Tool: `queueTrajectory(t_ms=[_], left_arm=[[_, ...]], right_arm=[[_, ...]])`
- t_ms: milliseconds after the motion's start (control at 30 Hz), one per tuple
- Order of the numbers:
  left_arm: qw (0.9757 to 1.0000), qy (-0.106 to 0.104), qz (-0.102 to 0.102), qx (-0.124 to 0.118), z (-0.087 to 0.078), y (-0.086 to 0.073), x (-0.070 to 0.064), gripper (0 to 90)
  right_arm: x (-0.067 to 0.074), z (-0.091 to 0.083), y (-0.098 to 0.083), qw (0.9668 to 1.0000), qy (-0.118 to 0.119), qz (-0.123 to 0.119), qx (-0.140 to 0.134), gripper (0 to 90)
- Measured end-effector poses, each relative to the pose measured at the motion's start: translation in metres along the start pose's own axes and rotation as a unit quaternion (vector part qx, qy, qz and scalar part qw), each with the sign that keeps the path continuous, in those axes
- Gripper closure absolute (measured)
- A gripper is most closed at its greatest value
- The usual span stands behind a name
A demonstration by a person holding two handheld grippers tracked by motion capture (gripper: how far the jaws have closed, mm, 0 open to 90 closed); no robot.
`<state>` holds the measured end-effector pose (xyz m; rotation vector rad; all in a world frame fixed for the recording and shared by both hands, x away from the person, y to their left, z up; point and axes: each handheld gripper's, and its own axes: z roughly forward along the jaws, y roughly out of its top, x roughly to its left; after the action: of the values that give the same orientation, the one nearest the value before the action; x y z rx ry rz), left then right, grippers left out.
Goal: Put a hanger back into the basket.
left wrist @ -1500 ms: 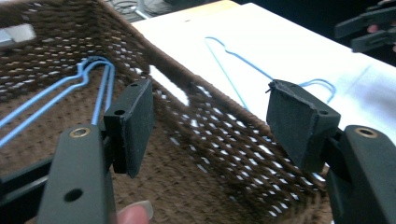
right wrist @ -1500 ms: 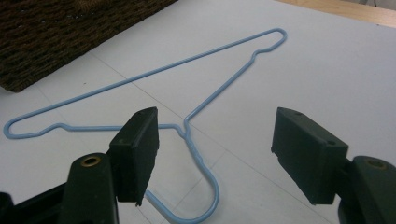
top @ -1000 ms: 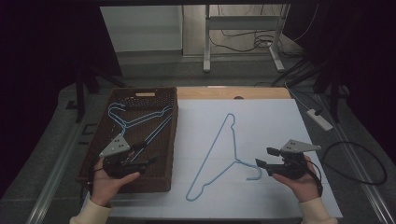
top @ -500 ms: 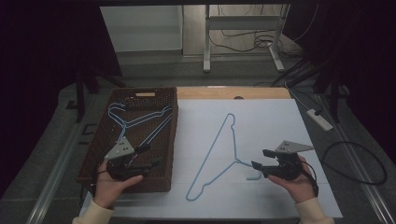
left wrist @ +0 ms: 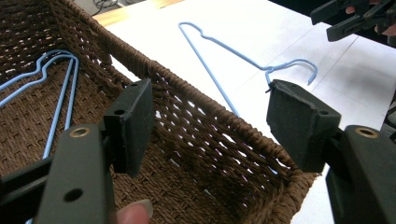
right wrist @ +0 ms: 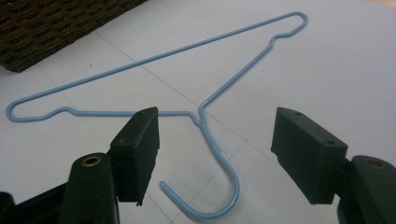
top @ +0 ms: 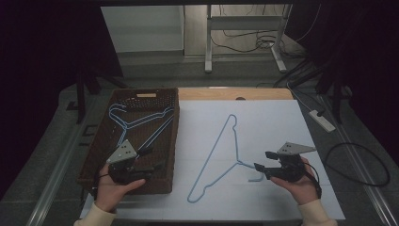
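In the high view, we hold the right claw (top: 259, 166) released just beside the hook of the blue hanger (top: 221, 155), which lies flat on the white surface (top: 282, 122), while the left claw (top: 153, 159) hangs released over the wicker basket (top: 175, 141) holding more hangers (top: 136, 123). In the left gripper view, the jaws stand apart astride the basket wall (left wrist: 210, 126), which cuts off the hanger's lower bar. In the right gripper view, the jaws stand apart with the hook (right wrist: 219, 186) between them untouched, presumably lined up for a grasp; its lower curve nears the frame edge.
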<state>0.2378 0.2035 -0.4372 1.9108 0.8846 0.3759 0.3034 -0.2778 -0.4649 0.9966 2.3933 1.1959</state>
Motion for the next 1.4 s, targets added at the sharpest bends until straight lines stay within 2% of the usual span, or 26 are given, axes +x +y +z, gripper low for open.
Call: queueTrajectory(t_ms=[200, 333, 467, 533, 667, 767, 833, 1000, 1100, 1200, 1267, 1400], left_arm=[[1.0000, -0.001, 0.001, -0.001, -0.001, 0.001, -0.001, 33.1], [1.0000, -0.003, 0.002, 0.002, 0.000, 0.001, -0.002, 33.0], [1.0000, -0.004, 0.002, 0.002, 0.001, 0.000, -0.001, 33.0], [1.0000, -0.004, 0.002, 0.002, 0.000, 0.000, -0.001, 33.0], [1.0000, -0.005, 0.002, 0.001, 0.000, 0.001, -0.001, 33.0], [1.0000, -0.006, 0.002, 0.000, -0.001, 0.001, -0.001, 33.0], [1.0000, -0.005, 0.003, 0.000, -0.001, 0.001, -0.001, 33.0], [1.0000, -0.006, 0.003, 0.000, -0.001, 0.001, -0.002, 33.0], [1.0000, -0.007, 0.004, -0.001, -0.001, 0.001, -0.003, 33.0], [1.0000, -0.006, 0.003, -0.002, -0.002, 0.002, -0.003, 33.0], [1.0000, -0.006, 0.003, -0.002, -0.002, 0.001, -0.002, 33.0], [1.0000, -0.007, 0.005, 0.000, -0.001, 0.001, -0.004, 33.0]], right_arm=[[0.002, 0.002, 0.001, 1.0000, 0.000, 0.001, 0.005, 33.5], [0.010, 0.006, 0.005, 0.9999, 0.014, -0.004, 0.008, 38.3], [0.025, 0.017, 0.014, 0.9994, 0.027, -0.010, 0.020, 48.1], [0.036, 0.026, 0.019, 0.9988, 0.033, -0.018, 0.032, 57.5], [0.061, 0.049, 0.027, 0.9952, 0.059, -0.037, 0.069, 76.8], [0.081, 0.069, 0.032, 0.9902, 0.075, -0.060, 0.101, 87.3], [0.091, 0.081, 0.034, 0.9875, 0.088, -0.067, 0.113, 90.0], [0.112, 0.109, 0.037, 0.9799, 0.108, -0.087, 0.143, 90.0], [0.120, 0.124, 0.034, 0.9758, 0.116, -0.092, 0.161, 90.0], [0.122, 0.128, 0.032, 0.9728, 0.114, -0.098, 0.176, 90.0], [0.121, 0.128, 0.031, 0.9727, 0.112, -0.098, 0.178, 90.0], [0.113, 0.125, 0.028, 0.9738, 0.108, -0.080, 0.184, 90.0]])
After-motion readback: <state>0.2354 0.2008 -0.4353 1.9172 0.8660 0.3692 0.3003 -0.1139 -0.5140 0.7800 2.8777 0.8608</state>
